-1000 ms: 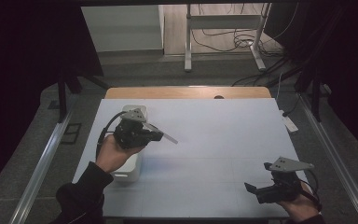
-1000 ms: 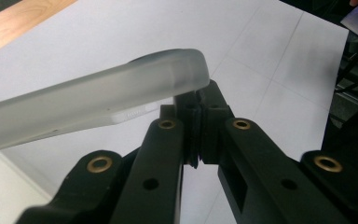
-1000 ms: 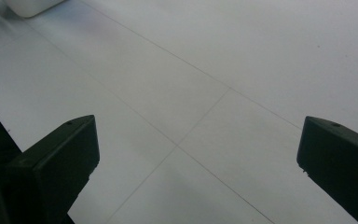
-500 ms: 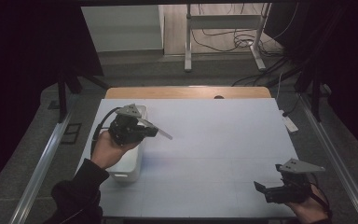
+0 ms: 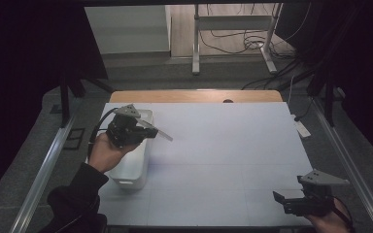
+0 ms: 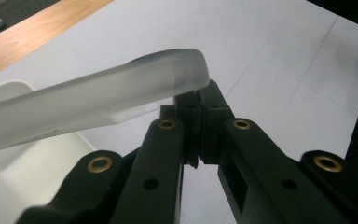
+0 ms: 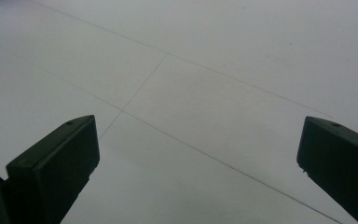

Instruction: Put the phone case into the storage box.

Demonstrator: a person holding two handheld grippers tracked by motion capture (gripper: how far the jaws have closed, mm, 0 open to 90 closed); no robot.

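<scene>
Case point(image 5: 161, 133), a frosted translucent phone shell, was clamped at one end in my left gripper point(image 5: 143, 132) and stuck out flat toward the table's middle. In the high view, the left hand point(image 5: 104, 153) held that gripper above the far end of the white bin point(image 5: 131, 170) at the table's point(image 5: 223, 145) left edge. Compared with a second ago, the left gripper and case sat slightly farther from me, over the bin's far end. My right gripper point(image 5: 278, 199) had slid toward the near right corner, well apart from the bin.

In the left gripper view, the jaws were fully closed on the thin rim of the case point(image 6: 93, 105), which ran out to the left above part of the bin point(image 6: 23, 172).

In the right gripper view, the jaws stood wide with nothing between them, over bare white table point(image 7: 191, 70).

Judgement: the case appeared lifted out of the bin and ready to be set on the open table; the right gripper had cleared the way.
</scene>
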